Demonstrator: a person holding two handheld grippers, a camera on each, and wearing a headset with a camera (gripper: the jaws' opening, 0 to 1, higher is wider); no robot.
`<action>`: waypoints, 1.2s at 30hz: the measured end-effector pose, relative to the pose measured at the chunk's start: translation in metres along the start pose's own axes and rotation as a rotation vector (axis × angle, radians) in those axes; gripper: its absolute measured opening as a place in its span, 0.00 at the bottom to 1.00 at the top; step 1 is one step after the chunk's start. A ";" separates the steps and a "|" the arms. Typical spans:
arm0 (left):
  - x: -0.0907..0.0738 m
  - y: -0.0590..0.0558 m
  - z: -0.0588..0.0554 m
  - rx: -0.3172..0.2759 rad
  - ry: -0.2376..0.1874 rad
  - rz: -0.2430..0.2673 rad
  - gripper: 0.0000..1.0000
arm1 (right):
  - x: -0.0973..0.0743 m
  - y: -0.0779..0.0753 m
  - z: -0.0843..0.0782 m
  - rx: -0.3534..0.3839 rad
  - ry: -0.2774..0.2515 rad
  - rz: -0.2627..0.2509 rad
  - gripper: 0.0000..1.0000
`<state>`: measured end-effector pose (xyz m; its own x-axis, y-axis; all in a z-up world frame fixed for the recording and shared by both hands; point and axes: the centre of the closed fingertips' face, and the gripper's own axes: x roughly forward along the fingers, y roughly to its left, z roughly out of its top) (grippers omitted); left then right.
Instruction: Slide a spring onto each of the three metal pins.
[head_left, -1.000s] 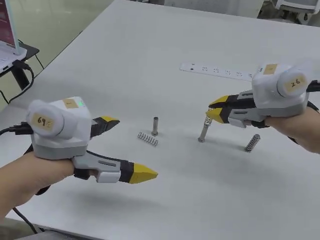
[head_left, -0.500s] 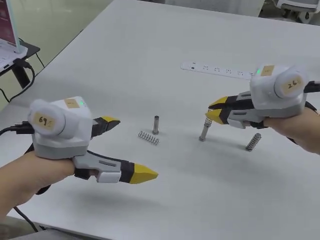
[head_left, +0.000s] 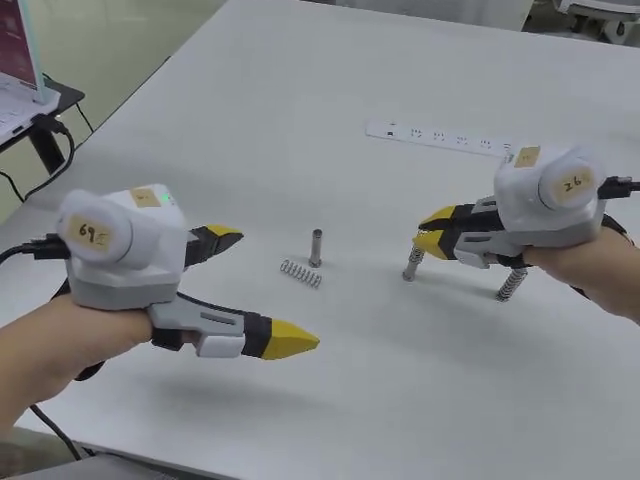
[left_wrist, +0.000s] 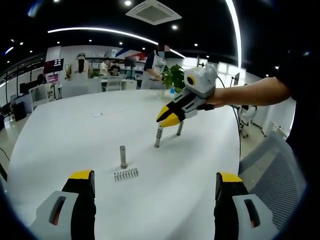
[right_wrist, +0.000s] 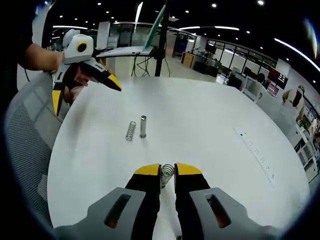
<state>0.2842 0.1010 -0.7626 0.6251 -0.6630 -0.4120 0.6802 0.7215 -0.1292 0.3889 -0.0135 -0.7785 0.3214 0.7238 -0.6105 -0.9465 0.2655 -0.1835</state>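
My right gripper (head_left: 432, 231) is shut on a spring (right_wrist: 167, 175) that sits on a leaning metal pin (head_left: 413, 263). Just right of it, under the gripper's body, a second pin (head_left: 510, 284) carries a spring. A bare pin (head_left: 316, 248) stands upright mid-table, and a loose spring (head_left: 300, 273) lies flat beside it. My left gripper (head_left: 262, 290) hovers open near the table's front left, holding nothing. In the left gripper view the bare pin (left_wrist: 122, 156) and loose spring (left_wrist: 126, 174) lie ahead of its wide jaws, with the right gripper (left_wrist: 172, 115) beyond. The right gripper view has the bare pin (right_wrist: 143, 126) and the left gripper (right_wrist: 85, 65).
A white power strip (head_left: 440, 138) lies on the white table (head_left: 250, 120) behind the pins. A laptop (head_left: 15, 90) stands on a side stand off the left edge. People and office desks show in the far background.
My right gripper has come down a little along the leaning pin with the spring in its jaws. The left gripper has stayed open in about the same place.
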 end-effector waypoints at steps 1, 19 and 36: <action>0.000 0.000 0.000 0.001 0.001 0.000 0.98 | 0.001 0.001 -0.002 -0.003 0.006 0.001 0.08; -0.004 0.004 0.003 0.000 -0.008 0.006 0.98 | 0.014 0.007 -0.020 -0.001 0.055 0.005 0.08; -0.006 0.004 0.004 0.004 -0.008 0.006 0.98 | 0.014 0.001 -0.022 0.058 0.056 -0.019 0.12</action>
<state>0.2847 0.1070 -0.7566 0.6325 -0.6599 -0.4056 0.6778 0.7250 -0.1226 0.3916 -0.0169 -0.8043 0.3359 0.6822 -0.6494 -0.9364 0.3166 -0.1517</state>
